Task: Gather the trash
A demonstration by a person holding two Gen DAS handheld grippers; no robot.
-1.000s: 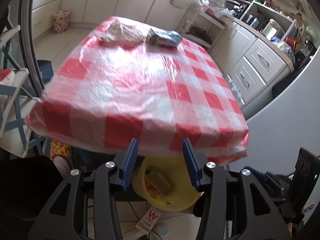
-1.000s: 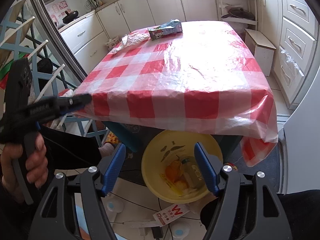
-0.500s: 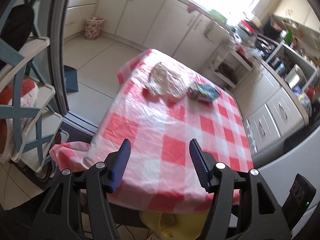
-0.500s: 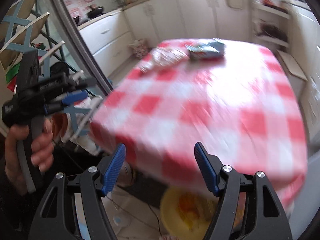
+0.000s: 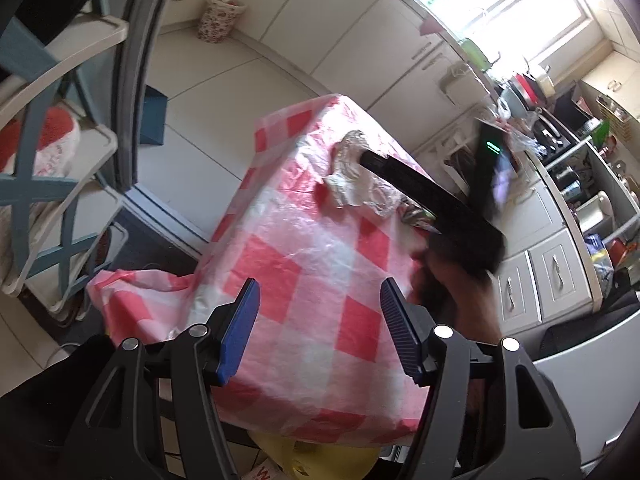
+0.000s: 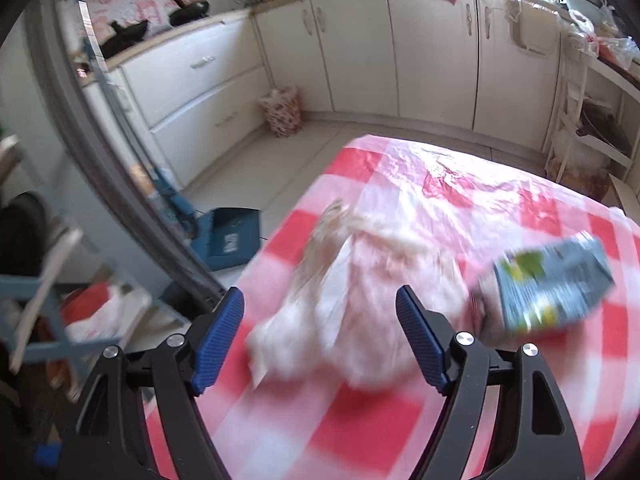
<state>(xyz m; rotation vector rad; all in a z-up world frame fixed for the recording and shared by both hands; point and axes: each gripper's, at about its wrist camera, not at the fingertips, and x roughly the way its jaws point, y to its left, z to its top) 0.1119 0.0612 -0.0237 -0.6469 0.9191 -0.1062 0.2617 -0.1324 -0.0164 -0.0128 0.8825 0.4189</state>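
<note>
A crumpled clear plastic bag (image 6: 360, 304) lies on the red-and-white checked tablecloth (image 6: 460, 188), just ahead of my open, empty right gripper (image 6: 320, 332). A blue carton (image 6: 552, 284) lies to its right. In the left wrist view the bag (image 5: 356, 176) sits far across the table, partly hidden by the right gripper's body (image 5: 432, 204), which reaches over it. My left gripper (image 5: 318, 328) is open and empty over the near table edge. A yellow bin (image 5: 320, 460) shows under the table.
White kitchen cabinets (image 6: 432, 56) line the far wall. A small patterned basket (image 6: 282, 110) and a blue box (image 6: 228, 240) stand on the floor. A blue-framed rack (image 5: 48, 184) stands left of the table. A cluttered counter (image 5: 560, 128) runs on the right.
Both grippers rose from the bin below the table edge. The right gripper moved forward across the table to the plastic bag. The left moved up and left over the near edge.
</note>
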